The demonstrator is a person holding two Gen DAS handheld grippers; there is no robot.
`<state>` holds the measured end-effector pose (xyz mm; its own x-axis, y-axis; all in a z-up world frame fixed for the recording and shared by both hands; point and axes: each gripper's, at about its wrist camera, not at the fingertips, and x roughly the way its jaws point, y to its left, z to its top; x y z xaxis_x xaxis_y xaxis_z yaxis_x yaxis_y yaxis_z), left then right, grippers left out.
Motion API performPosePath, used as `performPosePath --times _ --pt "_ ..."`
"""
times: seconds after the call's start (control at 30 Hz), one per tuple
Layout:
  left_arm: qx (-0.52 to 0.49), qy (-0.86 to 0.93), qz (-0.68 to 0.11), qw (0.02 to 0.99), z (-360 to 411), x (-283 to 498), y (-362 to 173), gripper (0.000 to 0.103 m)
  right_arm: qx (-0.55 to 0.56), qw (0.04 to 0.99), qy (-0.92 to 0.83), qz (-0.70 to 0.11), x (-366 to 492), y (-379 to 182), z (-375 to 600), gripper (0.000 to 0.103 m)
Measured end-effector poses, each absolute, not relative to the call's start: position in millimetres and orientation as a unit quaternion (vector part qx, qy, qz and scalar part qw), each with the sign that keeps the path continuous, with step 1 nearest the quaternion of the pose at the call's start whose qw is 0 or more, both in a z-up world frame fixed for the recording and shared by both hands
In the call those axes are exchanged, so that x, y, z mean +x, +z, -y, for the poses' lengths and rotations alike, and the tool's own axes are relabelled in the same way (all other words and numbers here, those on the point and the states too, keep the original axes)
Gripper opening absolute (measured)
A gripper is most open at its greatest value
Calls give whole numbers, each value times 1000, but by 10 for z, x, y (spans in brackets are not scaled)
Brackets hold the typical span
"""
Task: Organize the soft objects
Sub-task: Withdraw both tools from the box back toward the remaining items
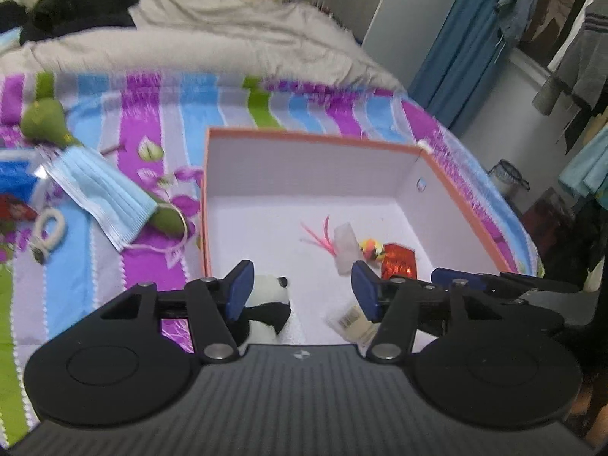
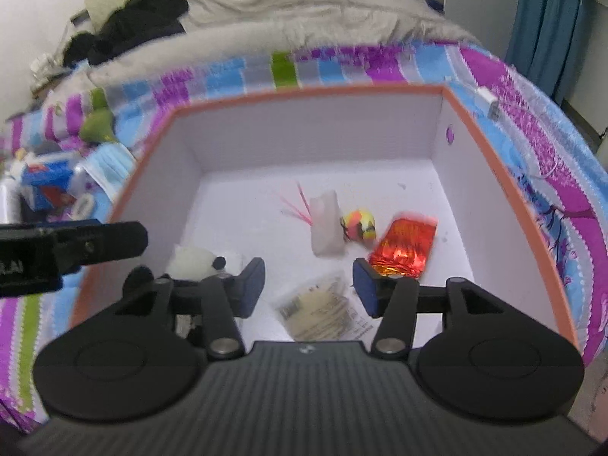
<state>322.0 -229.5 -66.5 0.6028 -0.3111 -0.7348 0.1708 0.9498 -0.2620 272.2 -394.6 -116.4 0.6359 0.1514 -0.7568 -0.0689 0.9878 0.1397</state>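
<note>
An orange-rimmed white box lies on the striped bedspread. A panda plush rests in its near left corner, touching the left pad of my left gripper, which stands open over the box with nothing pressed between its pads. My right gripper is open too, above a clear packet on the box floor. Further in lie a red foil packet, a yellow-pink ball, a translucent white piece and pink feathers.
Left of the box on the bedspread lie a blue face mask, a green plush, a blue-white pack and a white loop. A beige blanket and dark clothes fill the bed's far end. Curtain and hanging clothes stand right.
</note>
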Motion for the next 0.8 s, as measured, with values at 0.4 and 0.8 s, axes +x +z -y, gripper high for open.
performPosePath --times 0.4,0.8 --pt "-75 -124 -340 929 1921 2439 -158 63 57 933 89 -343 2123 -642 3669 54" --pt "-72 -110 -298 945 1375 1597 -92 63 43 947 121 -293 1414 -475 3237 54"
